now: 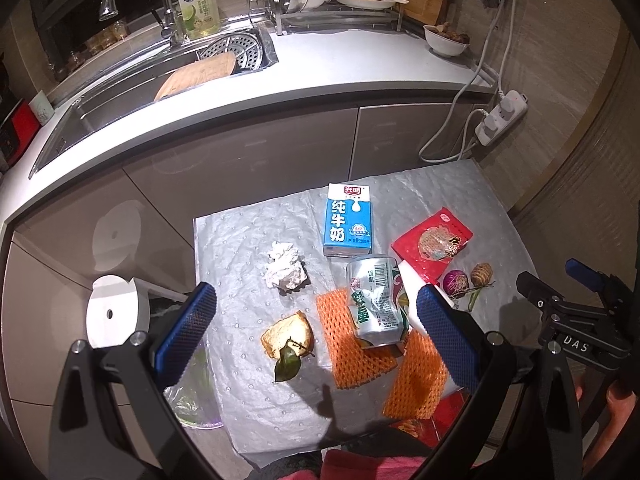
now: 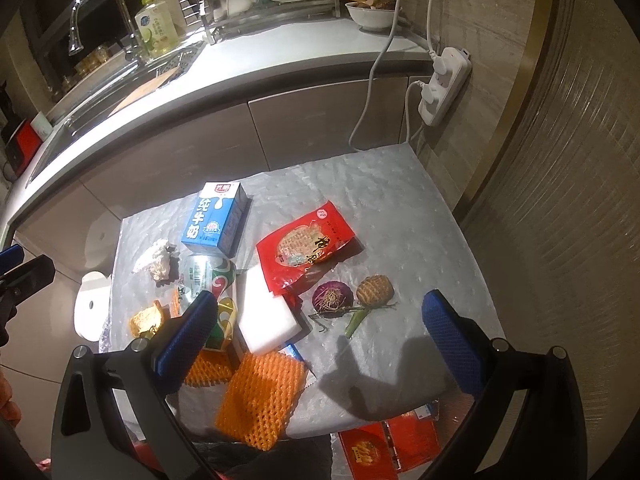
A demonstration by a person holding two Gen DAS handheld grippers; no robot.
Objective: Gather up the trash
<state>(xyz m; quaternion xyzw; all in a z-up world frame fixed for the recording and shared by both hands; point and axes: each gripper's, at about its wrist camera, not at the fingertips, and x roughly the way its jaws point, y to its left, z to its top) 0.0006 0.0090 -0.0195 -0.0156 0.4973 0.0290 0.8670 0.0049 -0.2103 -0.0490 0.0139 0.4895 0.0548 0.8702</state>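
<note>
I note a silver padded sheet (image 1: 240,240) carrying the trash: a blue milk carton (image 1: 349,219), a red snack wrapper (image 2: 306,246), a crushed can (image 1: 375,300) on orange foam netting (image 1: 352,354), crumpled tissue (image 1: 285,271) and a bread piece (image 1: 287,334). My left gripper (image 1: 316,330) and right gripper (image 2: 320,340) hover spread wide, holding nothing.
</note>
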